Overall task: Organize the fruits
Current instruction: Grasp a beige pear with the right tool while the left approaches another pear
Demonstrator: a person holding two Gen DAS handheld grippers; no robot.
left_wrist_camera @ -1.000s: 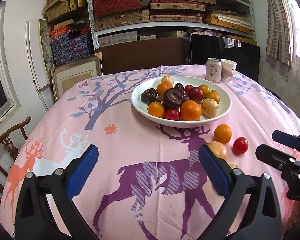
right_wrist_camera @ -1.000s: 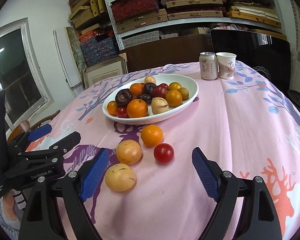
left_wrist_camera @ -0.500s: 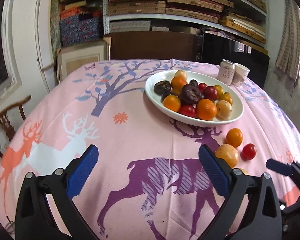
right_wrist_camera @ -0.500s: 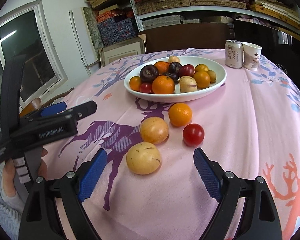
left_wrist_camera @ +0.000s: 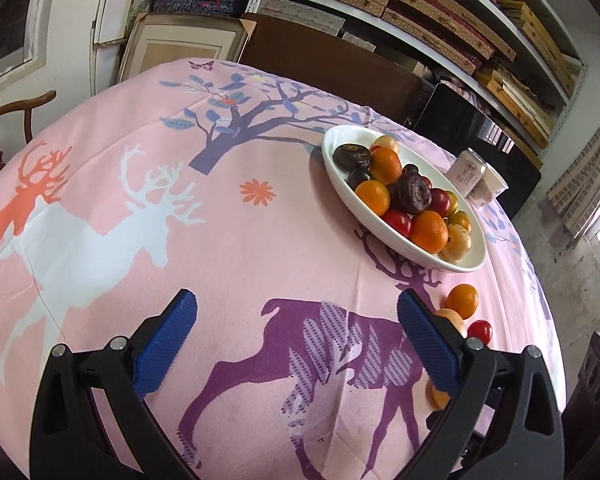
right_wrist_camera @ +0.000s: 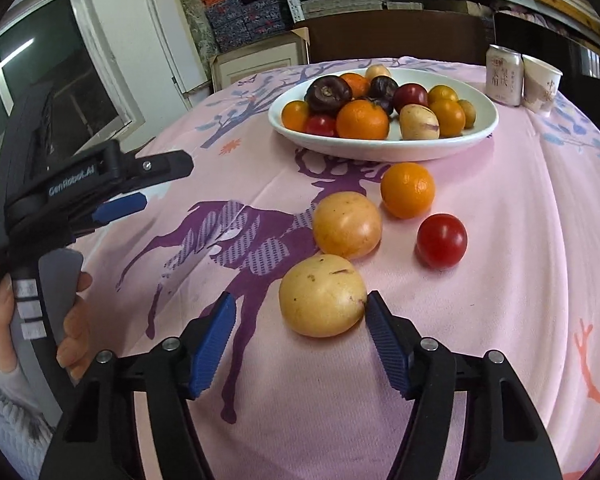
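In the right wrist view, my right gripper point(right_wrist_camera: 299, 300) is low over the pink tablecloth, its jaws closing around a pale yellow fruit point(right_wrist_camera: 322, 296). The right pad touches the fruit's side; the left pad stands apart from it. Beyond lie a yellow-orange fruit point(right_wrist_camera: 347, 225), an orange point(right_wrist_camera: 407, 190) and a red tomato point(right_wrist_camera: 442, 240). Behind them is the white bowl point(right_wrist_camera: 380, 148), heaped with several fruits. My left gripper point(left_wrist_camera: 296, 300) is open over the purple deer print with nothing between its fingers. It also shows at the left of the right wrist view as the left gripper point(right_wrist_camera: 140, 184).
A drink can point(right_wrist_camera: 504, 76) and a paper cup point(right_wrist_camera: 542, 84) stand behind the bowl at the right. A person's hand point(right_wrist_camera: 72, 320) holds the left gripper's handle. A wooden chair point(left_wrist_camera: 4, 120) is at the table's left edge, with shelves of boxes behind.
My right gripper has come down and forward onto the pale yellow fruit, and its jaws have narrowed. My left gripper has rolled and shifted left, so the bowl now sits to its right.
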